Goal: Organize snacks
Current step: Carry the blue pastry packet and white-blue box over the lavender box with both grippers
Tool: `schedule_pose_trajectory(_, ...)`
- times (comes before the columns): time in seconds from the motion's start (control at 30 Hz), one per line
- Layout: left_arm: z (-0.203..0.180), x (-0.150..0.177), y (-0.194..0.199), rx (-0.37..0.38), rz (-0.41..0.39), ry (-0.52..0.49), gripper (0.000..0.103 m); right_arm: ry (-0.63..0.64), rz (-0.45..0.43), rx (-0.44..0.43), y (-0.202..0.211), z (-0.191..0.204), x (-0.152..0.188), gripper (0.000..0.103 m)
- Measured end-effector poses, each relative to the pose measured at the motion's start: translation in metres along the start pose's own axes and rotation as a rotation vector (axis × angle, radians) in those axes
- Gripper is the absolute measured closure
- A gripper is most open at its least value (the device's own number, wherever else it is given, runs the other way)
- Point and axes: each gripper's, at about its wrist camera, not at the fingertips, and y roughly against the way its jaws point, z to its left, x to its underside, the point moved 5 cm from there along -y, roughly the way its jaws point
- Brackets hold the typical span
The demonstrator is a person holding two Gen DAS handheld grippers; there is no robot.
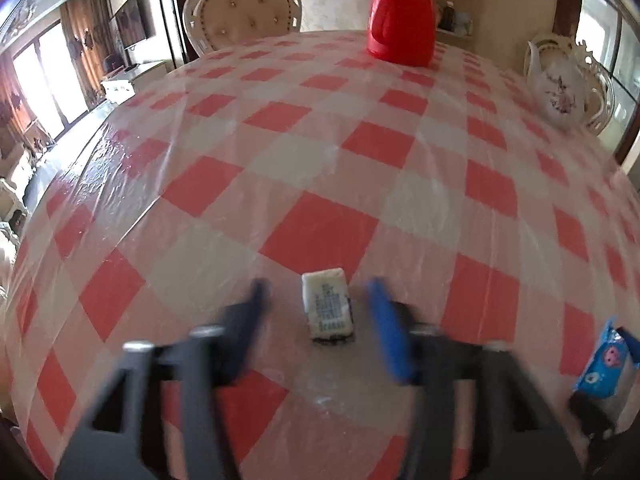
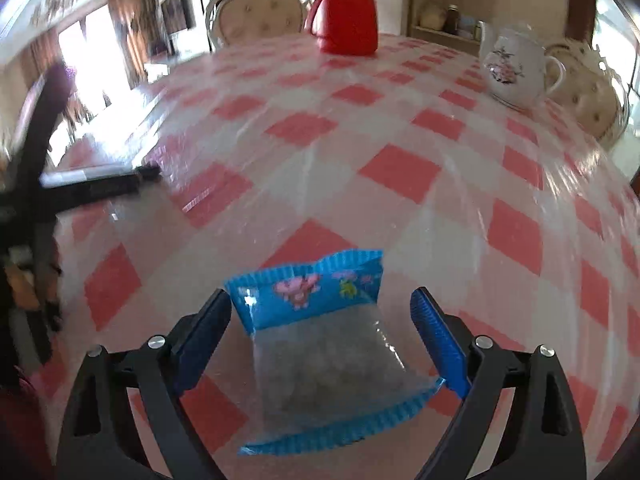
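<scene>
Left wrist view: the left gripper (image 1: 318, 286) points down at a worktop (image 1: 320, 140) covered in a red-and-white checked cloth under clear plastic. Its fingers (image 1: 386, 332) are blurred and stand apart, with a small white snack packet (image 1: 328, 306) printed in blue lying on the cloth between them. A gap shows on either side of the packet, so nothing is gripped. At 4 o'clock from it, near the frame edge, lies a blue snack packet (image 1: 602, 364). A red flask (image 1: 402, 20) stands far off at 12 o'clock and a white flowered teapot (image 1: 560, 84) at 2 o'clock. Right wrist view: the right gripper (image 2: 320, 294) has its fingers (image 2: 436, 340) spread wide around the blue snack packet (image 2: 320, 344), which lies flat on the cloth with its clear window towards the camera. The finger at 9 o'clock is just beside the packet's edge, while the one at 3 o'clock stands clear of it. The flask (image 2: 346, 8) is at 12 o'clock and the teapot (image 2: 516, 68) at 1 o'clock.
</scene>
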Motion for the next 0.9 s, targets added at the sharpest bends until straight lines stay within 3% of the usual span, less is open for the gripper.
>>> schedule_pose_trajectory(0.03,0.001,-0.001,0.001,0.007,0.0,-0.001,0.082,0.009,0.002,-0.002,0.0,0.001,0.001,0.026)
schedule_pose_trajectory(0.07,0.001,-0.001,0.001,0.02,0.001,-0.002,0.082,0.014,-0.009,-0.009,0.002,0.002,0.002,0.048)
schedule_pose_trajectory(0.13,-0.003,0.0,0.004,0.064,0.001,-0.003,0.082,0.019,-0.033,-0.012,0.008,0.001,0.003,0.049)
schedule_pose_trajectory(0.37,-0.026,-0.012,0.038,0.128,-0.12,-0.04,0.082,-0.09,-0.139,-0.066,0.032,-0.021,-0.003,0.05)
schedule_pose_trajectory(0.63,-0.042,-0.008,0.038,0.149,-0.117,-0.049,0.082,-0.183,-0.168,-0.085,0.032,-0.036,-0.003,0.05)
schedule_pose_trajectory(0.9,-0.032,0.047,0.1,0.254,-0.173,0.038,0.082,-0.232,-0.218,-0.083,0.044,-0.046,0.001,0.05)
